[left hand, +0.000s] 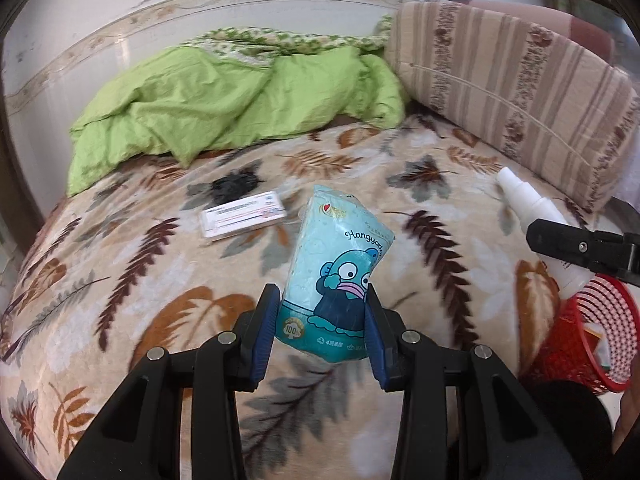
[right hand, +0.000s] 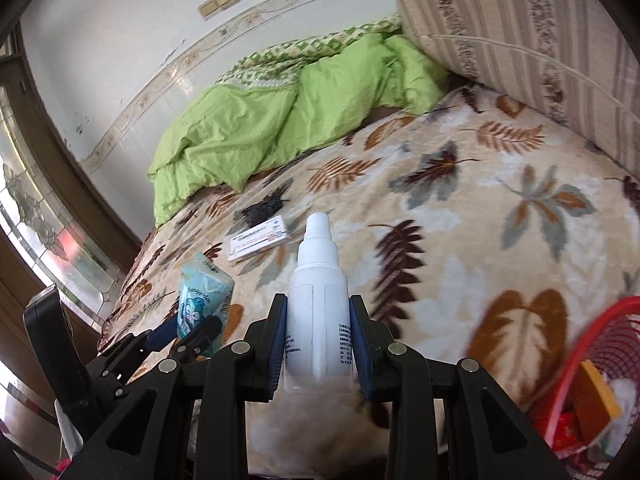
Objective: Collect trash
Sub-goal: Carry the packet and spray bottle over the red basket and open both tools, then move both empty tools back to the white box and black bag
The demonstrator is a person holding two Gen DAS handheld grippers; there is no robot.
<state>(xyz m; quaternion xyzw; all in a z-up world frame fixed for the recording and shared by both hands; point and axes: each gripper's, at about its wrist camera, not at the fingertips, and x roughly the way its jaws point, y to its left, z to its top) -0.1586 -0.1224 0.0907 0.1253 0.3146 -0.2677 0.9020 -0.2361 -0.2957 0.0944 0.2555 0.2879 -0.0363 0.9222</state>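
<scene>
My left gripper is shut on a teal tissue pack with a cartoon fish, held above the leaf-patterned blanket. That pack and the left gripper also show at the lower left of the right wrist view. My right gripper is shut on a white spray bottle, nozzle pointing away. In the left wrist view the bottle sticks out at the right, just above a red mesh basket. A flat white box lies on the blanket ahead.
A crumpled green duvet lies at the back by the wall, and a striped cushion stands at the right. The red basket at the right edge holds an orange item and other scraps. The white box lies mid-bed.
</scene>
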